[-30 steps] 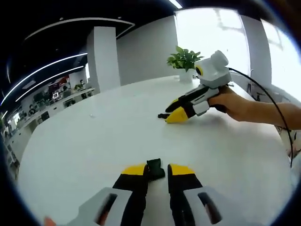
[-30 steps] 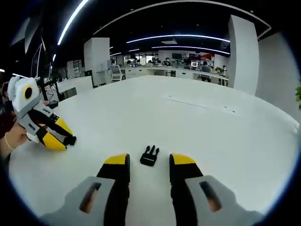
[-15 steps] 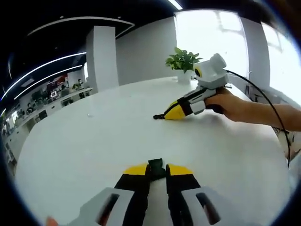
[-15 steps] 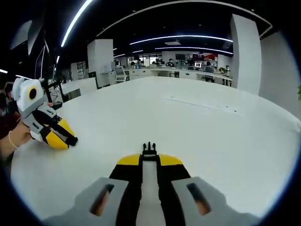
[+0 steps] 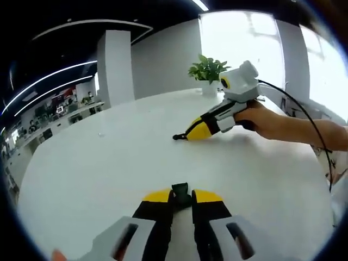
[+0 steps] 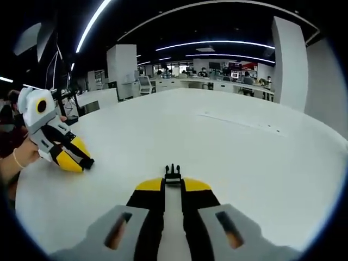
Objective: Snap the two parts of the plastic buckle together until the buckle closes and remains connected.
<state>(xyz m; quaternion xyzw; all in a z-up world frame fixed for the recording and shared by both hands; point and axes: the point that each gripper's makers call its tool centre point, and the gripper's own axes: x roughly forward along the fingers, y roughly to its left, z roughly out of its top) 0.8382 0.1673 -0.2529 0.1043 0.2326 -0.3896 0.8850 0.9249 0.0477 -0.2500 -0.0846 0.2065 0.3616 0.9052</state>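
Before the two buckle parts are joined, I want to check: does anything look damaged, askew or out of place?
Nothing stands out. The left gripper holds one buckle part, the right gripper the pronged part, both intact above the white table.

Buckle halves (image 5: 181, 191) (image 6: 172, 175) apparently apart, on table (image 5: 109, 163).

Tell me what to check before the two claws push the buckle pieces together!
1. Left claw pinching the socket piece: ok.
2. Right claw pinching the pronged piece: ok.
3. Prongs poke out past the right claw's tips: ok.
4. Pieces close enough to snap: not ok, the claws are apart over the white table.
5. Prongs lined up with the socket opening: cannot tell.
6. Both pieces visible: ok.
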